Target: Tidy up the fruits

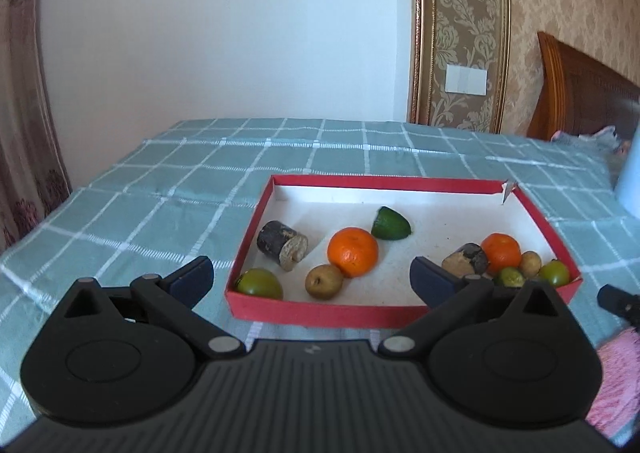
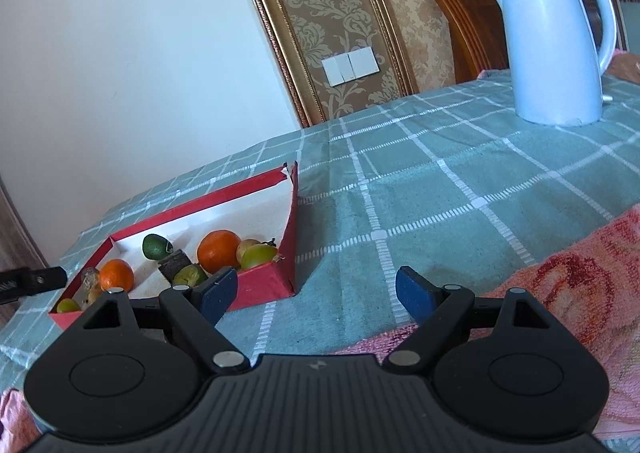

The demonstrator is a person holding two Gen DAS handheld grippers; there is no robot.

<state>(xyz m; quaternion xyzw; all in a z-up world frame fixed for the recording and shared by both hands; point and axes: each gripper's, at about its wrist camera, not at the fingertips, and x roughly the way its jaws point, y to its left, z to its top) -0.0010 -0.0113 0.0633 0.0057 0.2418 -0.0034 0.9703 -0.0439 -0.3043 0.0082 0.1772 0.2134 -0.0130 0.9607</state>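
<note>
Both tongs gape wide and empty: the left tongs (image 1: 312, 277) over the shallow red cardboard tray (image 1: 316, 313) of fruit, the right tongs (image 2: 316, 295) above the teal checked tablecloth (image 2: 400, 189).

Red box (image 1: 320, 315) with white inside, two orange tangerines (image 1: 352, 251), green lime half (image 1: 390, 223), teal white-checked tablecloth (image 1: 160, 181), pale blue kettle (image 2: 554, 41), pink towel (image 2: 560, 293).

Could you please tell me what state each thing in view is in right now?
Left tongs: open, holding nothing.
Right tongs: open, holding nothing.
Red box: lidless, far right corner torn, fruit inside.
Kettle: upright, lid shut.
Lime piece: cut, lying in the box.
Two oranges: whole, in the box.
Pink towel: spread flat on the cloth.
</note>
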